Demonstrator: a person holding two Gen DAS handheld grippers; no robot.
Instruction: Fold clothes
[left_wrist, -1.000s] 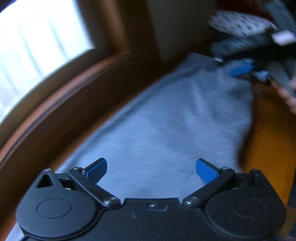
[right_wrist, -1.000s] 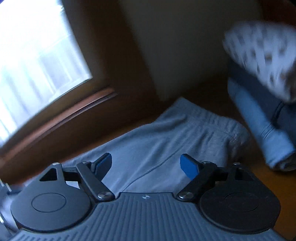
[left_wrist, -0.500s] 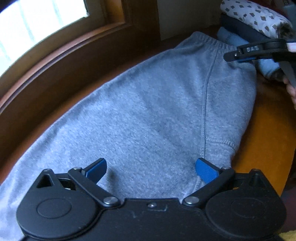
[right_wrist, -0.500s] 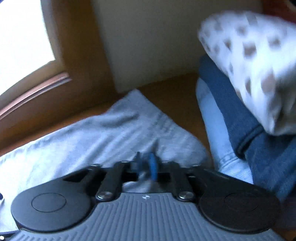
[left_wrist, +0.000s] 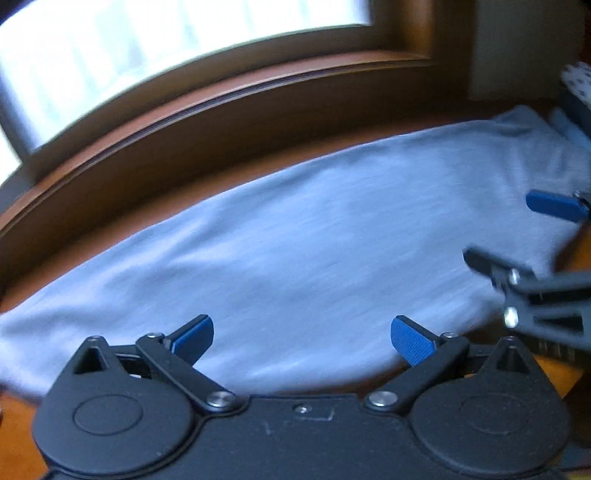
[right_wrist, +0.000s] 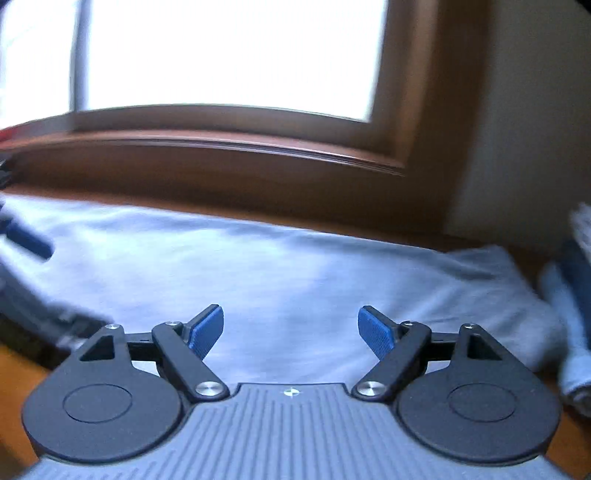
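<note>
- On the wooden surface (left_wrist: 561, 373) below the window (right_wrist: 229, 55), the grey garment (left_wrist: 314, 240) lies flat, stretched out in one long band.
- Its long axis runs alongside the dark wooden sill (right_wrist: 229, 147); in the left wrist view it runs from lower left up to upper right.
- The right end of the garment looks bunched and thicker, and it points at the stack of folded clothes (right_wrist: 569, 306); it lies right next to that stack, and the blur hides whether they touch.
- The other end trails off past the left edge of the left wrist view, so its tip is out of sight.
- The left gripper (left_wrist: 301, 338) hangs over the near edge of the cloth, jaws spread wide, nothing between the blue pads (left_wrist: 410, 341).
- The right gripper (right_wrist: 291, 328) is over the garment too, towards its bunched end; its jaws have just been opening and now stand wide, with only flat cloth showing beyond the gap and none of it pinched.
- From the left wrist camera, the right gripper's blurred fingers come in from the right edge above the garment's right end, set apart one above the other.
- Both views are smeared with motion blur, so fine seams on the cloth cannot be read.
</note>
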